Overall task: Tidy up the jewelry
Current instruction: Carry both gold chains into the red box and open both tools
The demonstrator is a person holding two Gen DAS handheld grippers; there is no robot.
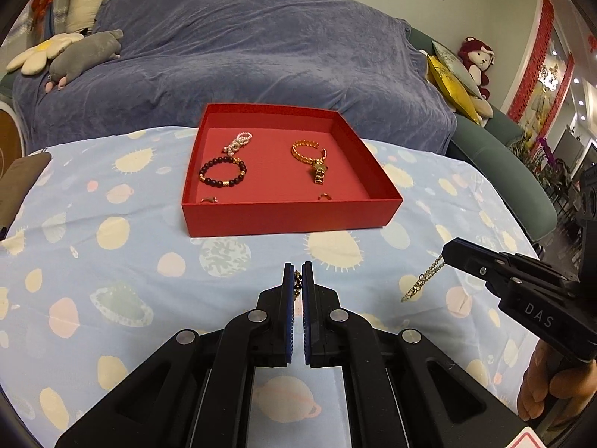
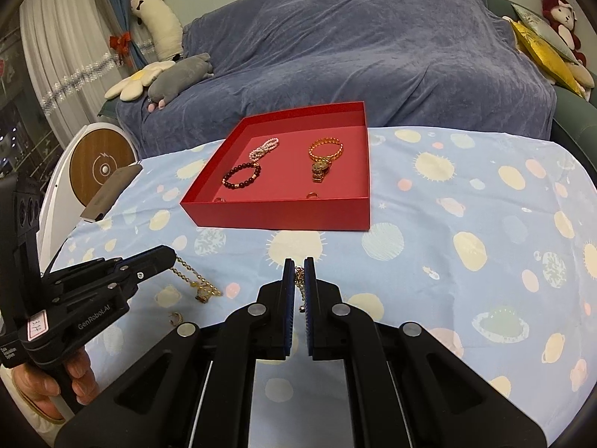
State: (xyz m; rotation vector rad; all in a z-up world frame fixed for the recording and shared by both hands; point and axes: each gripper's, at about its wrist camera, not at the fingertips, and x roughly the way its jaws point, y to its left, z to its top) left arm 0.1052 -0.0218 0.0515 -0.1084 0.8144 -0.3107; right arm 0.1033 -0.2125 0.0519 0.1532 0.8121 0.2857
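- Left wrist view: your left gripper (image 1: 297, 280) is closed on a dark-beaded bit of gold chain (image 1: 297, 284) pinched between its blue pads, above the near edge of the tabletop (image 1: 112, 261).
- Same view: the right gripper (image 1: 449, 252) comes in from the right edge, closed on the other stretch of the chain, which dangles free below its tip.
- The red tray (image 1: 291, 212) stands toward the far edge of the tabletop and already holds a dark bead bracelet (image 1: 223, 173), a pearl piece (image 1: 238, 142), a gold bracelet with charm (image 1: 309, 156) and two small rings by its near wall.
- Risk: both grips look to be on thin links; if you pull the two apart, the chain could slip out or snag.
- Readable here: "DAS" on the right gripper's body.
- Right wrist view: your right gripper (image 2: 298, 276) pinches gold links between nearly touching pads.
- The left gripper (image 2: 169, 255) holds the chain's other end; a pendant (image 2: 203, 291) hangs low and appears to rest on the cloth, near a small earring (image 2: 175, 318).
- Risk: lifting unevenly could drag the pendant or catch it on the tray's near wall.
- Readable: "GenRobot.AI" on the left gripper; its small tag is unclear.
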